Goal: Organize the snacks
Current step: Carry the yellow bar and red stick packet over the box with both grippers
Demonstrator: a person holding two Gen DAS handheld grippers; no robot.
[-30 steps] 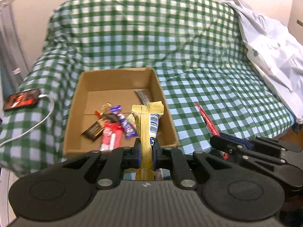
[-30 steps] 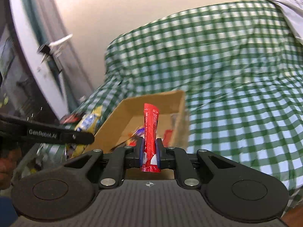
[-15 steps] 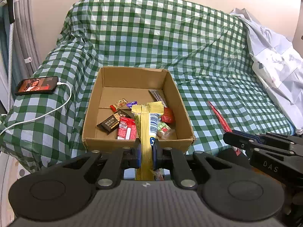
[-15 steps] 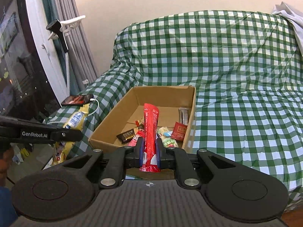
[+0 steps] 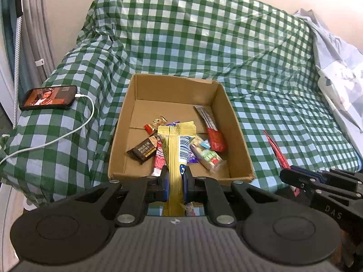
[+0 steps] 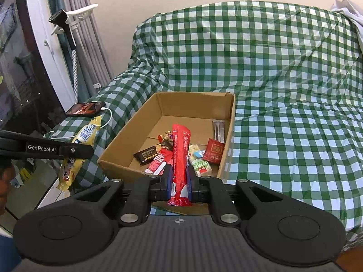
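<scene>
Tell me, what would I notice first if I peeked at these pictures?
Probably the green checked cloth covering the whole sofa, with an open cardboard box of snacks sitting on it. Then two snacks held up near the cameras: a yellow packet in the left gripper, a red packet in the right gripper.

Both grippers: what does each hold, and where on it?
Left gripper pinches the yellow snack packet near its lower end; right gripper pinches the red snack stick near its bottom.
</scene>
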